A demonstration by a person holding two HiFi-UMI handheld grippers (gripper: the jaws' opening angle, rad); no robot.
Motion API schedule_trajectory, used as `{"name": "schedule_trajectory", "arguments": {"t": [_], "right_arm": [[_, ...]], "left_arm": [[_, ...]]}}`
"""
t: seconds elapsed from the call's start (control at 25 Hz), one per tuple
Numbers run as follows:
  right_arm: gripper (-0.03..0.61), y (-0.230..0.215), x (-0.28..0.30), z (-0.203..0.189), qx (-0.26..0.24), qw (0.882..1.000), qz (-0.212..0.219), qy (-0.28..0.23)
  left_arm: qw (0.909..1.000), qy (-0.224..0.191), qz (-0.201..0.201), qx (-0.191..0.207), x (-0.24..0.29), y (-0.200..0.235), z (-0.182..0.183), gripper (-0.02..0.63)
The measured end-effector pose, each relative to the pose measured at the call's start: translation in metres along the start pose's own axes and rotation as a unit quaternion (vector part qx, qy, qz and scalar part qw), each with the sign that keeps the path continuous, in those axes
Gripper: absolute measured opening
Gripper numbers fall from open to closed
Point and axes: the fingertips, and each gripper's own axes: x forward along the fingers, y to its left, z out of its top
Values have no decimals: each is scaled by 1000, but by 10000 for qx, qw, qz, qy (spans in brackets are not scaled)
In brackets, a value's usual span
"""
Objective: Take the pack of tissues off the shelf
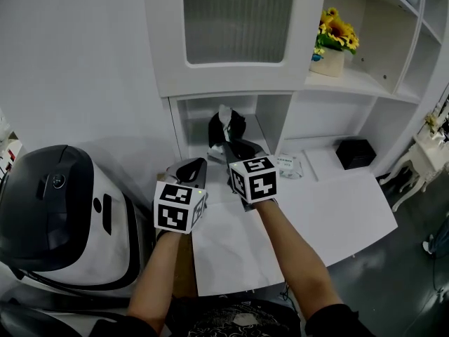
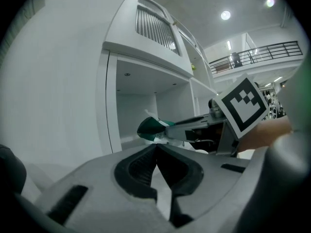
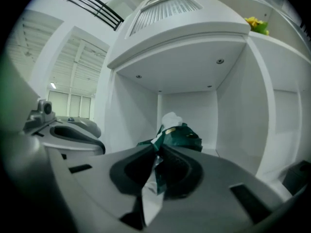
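Right gripper (image 3: pixel 156 155) jaws are closed to a narrow slit on a flap of the dark green wrapper of the pack of tissues (image 3: pixel 178 135); the pads press on the film, so the pack is held by its near edge only. The pack sits directly ahead of these jaws, inside the lowest open cubby of the white shelf unit (image 1: pixel 179 128), with a white tissue protruding at its top. Its long axis appears to run from the pinched flap forward and up into the cubby. The left gripper (image 2: pixel 156 152) hangs just to the left, jaws together and empty, well short of the pack. Clearance: cubby side walls stand on both sides and the cabinet underside (image 3: pixel 184 67) lies above; the white counter (image 1: pixel 302 220) behind the grippers is open, so a straight pull back looks unobstructed.
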Motion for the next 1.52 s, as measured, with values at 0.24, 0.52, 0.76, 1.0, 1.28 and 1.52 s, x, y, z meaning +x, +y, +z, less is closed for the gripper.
{"name": "schedule_trajectory", "arguments": {"t": [0.24, 0.52, 0.76, 1.0, 1.28, 1.52], "right_arm": [[36, 1, -31, 3, -79, 9998, 157, -95], [35, 6, -73, -1, -148, 9987, 447, -171], [35, 4, -117, -8, -145, 9975, 652, -211], [35, -5, -161, -18, -142, 9966, 780, -241], [35, -27, -210, -25, -75, 9967, 711, -370], [35, -61, -249, -33, 22, 9981, 444, -423]], "left_arm": [[9998, 8, 181, -16, -14, -16, 3, 8], [9986, 24, 527, -60, -39, -43, 9, 8], [9968, 73, 787, -115, -61, -79, 8, 8], [9954, 79, 936, -161, -74, -117, 10, 8], [9960, 48, 886, -125, -72, -162, 13, 8], [9978, -9, 666, -62, -57, -204, 21, 8]]}}
